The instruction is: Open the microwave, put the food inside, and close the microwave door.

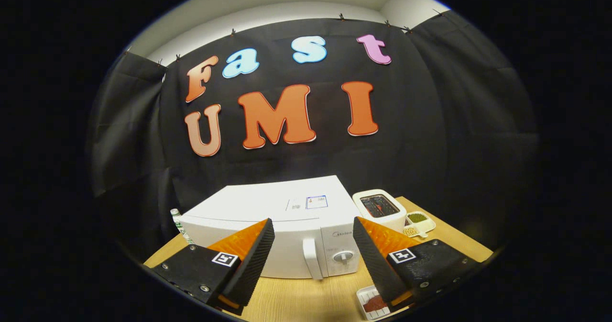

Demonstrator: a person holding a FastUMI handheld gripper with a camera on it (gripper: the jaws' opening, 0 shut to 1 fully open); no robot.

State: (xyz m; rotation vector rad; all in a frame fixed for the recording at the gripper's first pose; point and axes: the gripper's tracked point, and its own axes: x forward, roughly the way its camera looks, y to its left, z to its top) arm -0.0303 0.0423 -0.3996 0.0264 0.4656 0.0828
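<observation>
White and boxy, the microwave oven [267,216] sits on the light wooden table [306,300] with its door closed; its pale vertical handle [311,259] and round dial [343,256] face the gripper [313,250]. The gripper hangs above the table with its 2 fingers [251,260] spread wide and nothing between them, the handle lying just ahead in the gap. Near the right finger, close to the table's front edge, lies a small white tray of reddish-brown food [374,304], partly hidden by that finger. Right of the microwave stands a white toaster [380,208], and just beside it a small white divided dish [419,223] holding green and yellowish bits. At the microwave's left corner a white bottle with green markings [180,225] pokes up.
</observation>
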